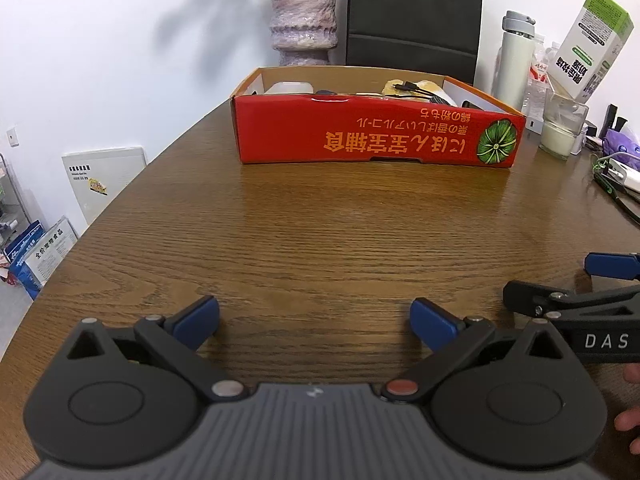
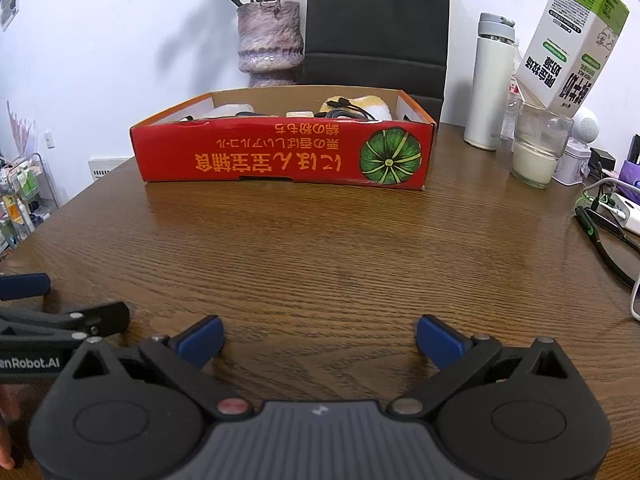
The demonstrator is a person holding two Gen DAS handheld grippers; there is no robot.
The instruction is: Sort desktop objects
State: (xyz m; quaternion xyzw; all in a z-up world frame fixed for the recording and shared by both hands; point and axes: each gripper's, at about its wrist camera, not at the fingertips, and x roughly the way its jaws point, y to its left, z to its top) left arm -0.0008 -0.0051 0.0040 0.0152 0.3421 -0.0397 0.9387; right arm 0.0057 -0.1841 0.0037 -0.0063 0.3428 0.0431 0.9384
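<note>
A red cardboard box [image 1: 376, 136] with a green pumpkin picture stands at the far side of the wooden table [image 1: 320, 232]; it also shows in the right wrist view [image 2: 280, 156]. Inside it lie a black cable [image 2: 344, 114], a yellow-and-white soft item [image 2: 372, 106] and white items, partly hidden by the box wall. My left gripper [image 1: 314, 322] is open and empty, low over the table near its front. My right gripper [image 2: 320, 340] is open and empty, beside the left one. Each gripper shows at the edge of the other's view.
A purple vase [image 2: 270, 40] and a dark chair [image 2: 376, 20] stand behind the box. At the right stand a white bottle [image 2: 490, 80], a tilted green-and-white carton [image 2: 576, 40], a glass of white stuff [image 2: 538, 148], cables and a charger [image 2: 624, 212].
</note>
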